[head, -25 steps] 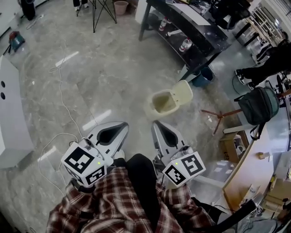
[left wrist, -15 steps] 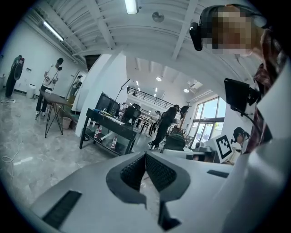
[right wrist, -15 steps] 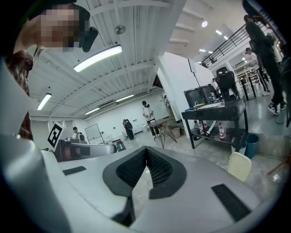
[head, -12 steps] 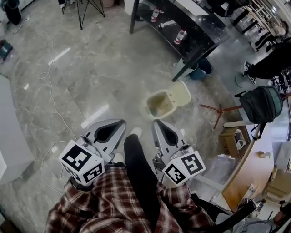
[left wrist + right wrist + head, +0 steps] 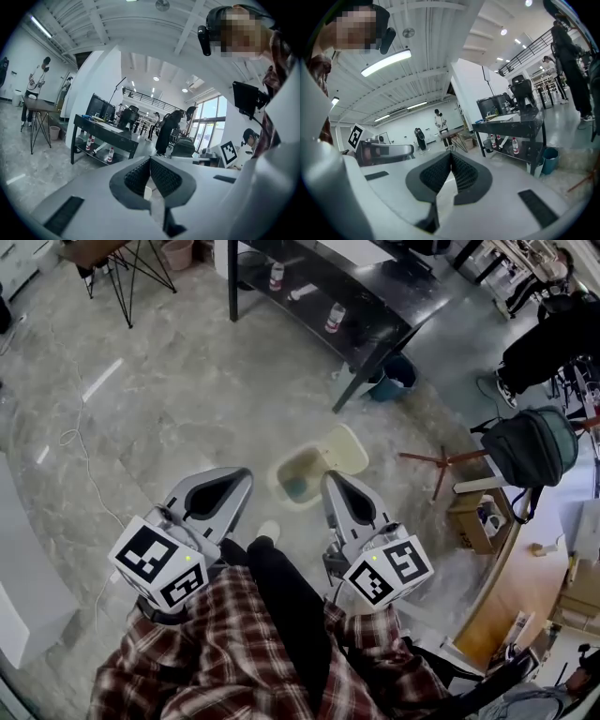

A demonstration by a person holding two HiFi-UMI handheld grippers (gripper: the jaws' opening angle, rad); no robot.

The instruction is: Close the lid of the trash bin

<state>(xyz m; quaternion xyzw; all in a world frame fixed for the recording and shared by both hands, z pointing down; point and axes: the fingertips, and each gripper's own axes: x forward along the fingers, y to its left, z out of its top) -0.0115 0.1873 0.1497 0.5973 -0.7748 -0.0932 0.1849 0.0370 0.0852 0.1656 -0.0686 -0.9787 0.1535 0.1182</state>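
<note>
A cream trash bin (image 5: 297,476) stands on the grey marble floor just ahead of me, its lid (image 5: 343,449) swung open to the right. My left gripper (image 5: 228,483) is held to the bin's near left, jaws shut with nothing between them. My right gripper (image 5: 335,486) sits right beside the bin's near right edge, below the lid, also shut and empty. Both gripper views look level across the room: the left gripper (image 5: 149,161) and right gripper (image 5: 450,156) show tips pressed together, and the bin is out of sight in them.
A black table (image 5: 323,298) with bottles on its lower shelf stands beyond the bin, a blue bucket (image 5: 390,379) at its corner. A wooden tripod leg (image 5: 436,460), a dark backpack (image 5: 530,448) and a cardboard box (image 5: 476,521) lie right. A cable (image 5: 70,418) trails left.
I have stepped forward: the bin has come closer and now lies just beyond both gripper tips. The grippers stayed shut throughout.
</note>
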